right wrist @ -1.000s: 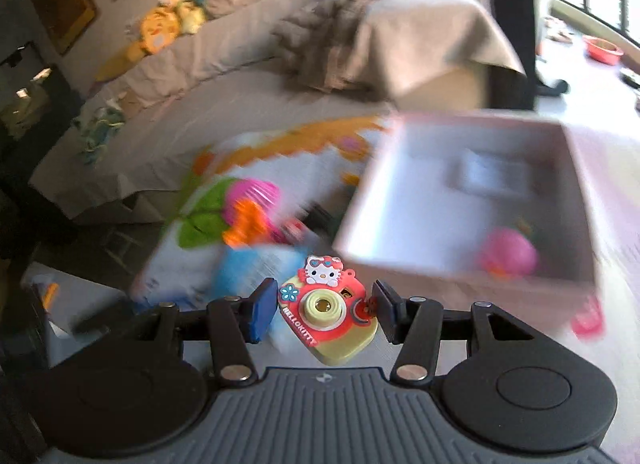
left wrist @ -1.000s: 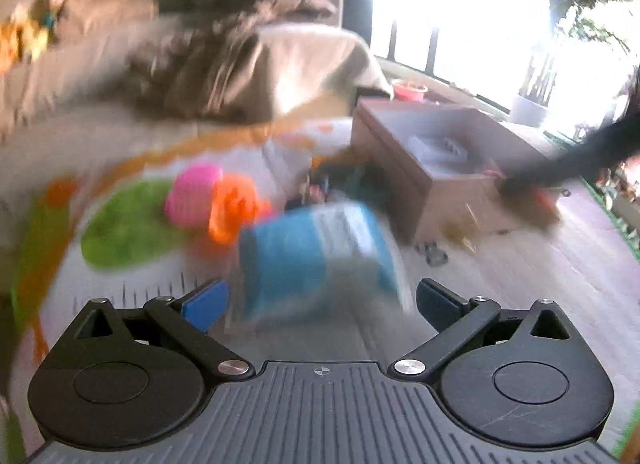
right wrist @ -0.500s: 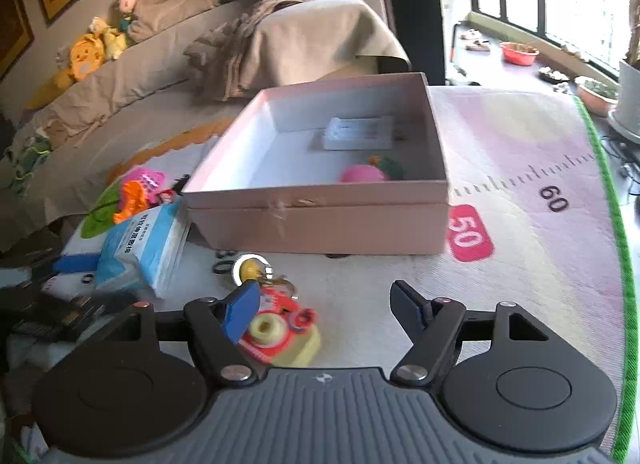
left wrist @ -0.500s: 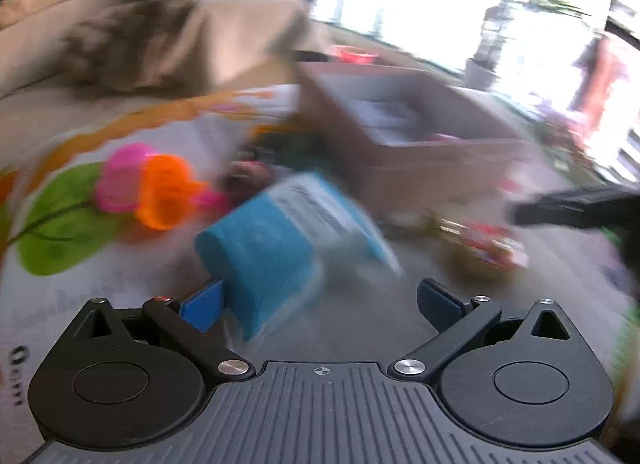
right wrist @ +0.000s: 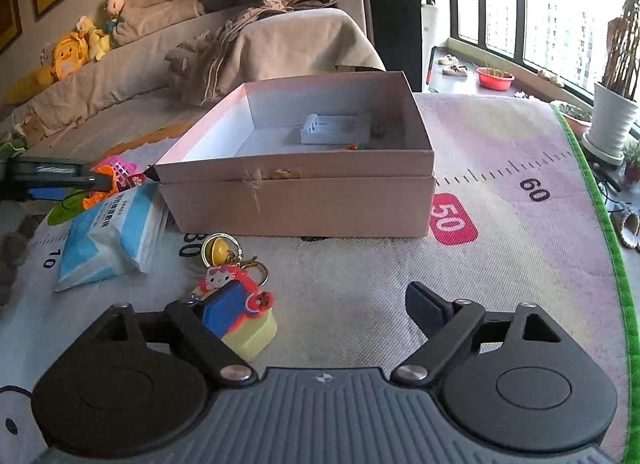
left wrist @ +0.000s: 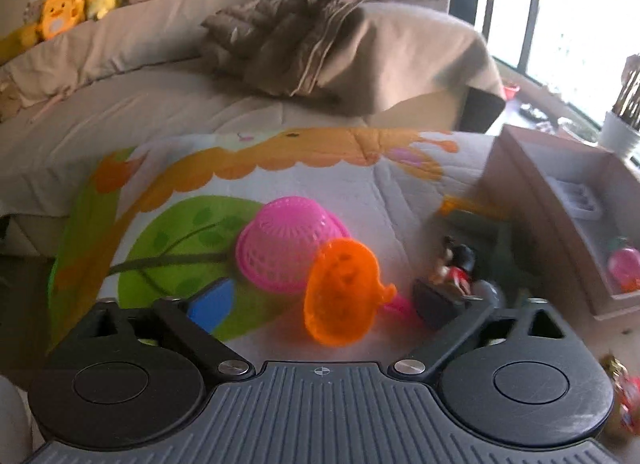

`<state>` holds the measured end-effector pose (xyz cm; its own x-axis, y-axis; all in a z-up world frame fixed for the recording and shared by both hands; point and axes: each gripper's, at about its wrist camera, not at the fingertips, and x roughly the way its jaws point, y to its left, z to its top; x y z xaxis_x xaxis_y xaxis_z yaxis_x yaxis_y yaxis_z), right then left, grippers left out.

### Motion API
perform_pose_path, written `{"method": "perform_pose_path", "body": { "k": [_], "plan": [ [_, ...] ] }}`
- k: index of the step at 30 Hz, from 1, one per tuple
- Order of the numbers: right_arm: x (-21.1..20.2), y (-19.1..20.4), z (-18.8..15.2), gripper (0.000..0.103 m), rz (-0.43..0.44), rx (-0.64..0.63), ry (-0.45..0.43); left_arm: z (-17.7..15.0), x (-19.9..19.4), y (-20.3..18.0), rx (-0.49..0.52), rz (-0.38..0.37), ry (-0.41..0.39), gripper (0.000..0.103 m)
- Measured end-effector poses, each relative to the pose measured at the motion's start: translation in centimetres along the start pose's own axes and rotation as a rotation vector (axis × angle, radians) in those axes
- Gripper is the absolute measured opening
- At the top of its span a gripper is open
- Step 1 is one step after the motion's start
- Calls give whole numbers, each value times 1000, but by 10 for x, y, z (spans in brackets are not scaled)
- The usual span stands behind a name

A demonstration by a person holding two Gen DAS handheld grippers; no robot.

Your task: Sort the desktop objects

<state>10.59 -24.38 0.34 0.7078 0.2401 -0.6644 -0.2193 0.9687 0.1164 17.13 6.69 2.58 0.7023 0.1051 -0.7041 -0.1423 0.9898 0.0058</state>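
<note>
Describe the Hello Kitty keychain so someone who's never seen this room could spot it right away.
Find the big pink cardboard box on the play mat. In front of its left corner, right of the blue tissue pack, lies the keychain: a red and yellow toy camera with a Hello Kitty head, gold rings and a yellow bell.

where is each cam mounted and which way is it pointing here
Left wrist: rides the left gripper, low over the mat, facing the sofa; pink basket and orange basket ahead; its own two open fingers show.
Right wrist: rides the right gripper, facing the pink box and window; Hello Kitty keychain by its left finger; open fingers show.
Shared: both see the box, baskets and sofa; the right view catches the left gripper at its left edge.
</note>
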Motion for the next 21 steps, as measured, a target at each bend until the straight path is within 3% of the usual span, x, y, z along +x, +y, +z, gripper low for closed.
{"method": "perform_pose_path", "body": {
  "k": [3,6,12,17,21],
  "plan": [
    [2,-4,-2,97,9,30,10,2,10,2,-12,-12,40,65],
    [4,-8,-3,102,19,67,23,-2,8,4,4,-32,33,54],
    [6,-8,-6,103,26,78,12,-6,-33,8,31,-58,-63,53],
    [5,-10,-8,103,34,93,-1,-24,-104,-16,148,-258,-184,54],
    [5,-10,-3,103,45,60,26,-59,-120,-46,257,-403,-112,54]
  ]
}}
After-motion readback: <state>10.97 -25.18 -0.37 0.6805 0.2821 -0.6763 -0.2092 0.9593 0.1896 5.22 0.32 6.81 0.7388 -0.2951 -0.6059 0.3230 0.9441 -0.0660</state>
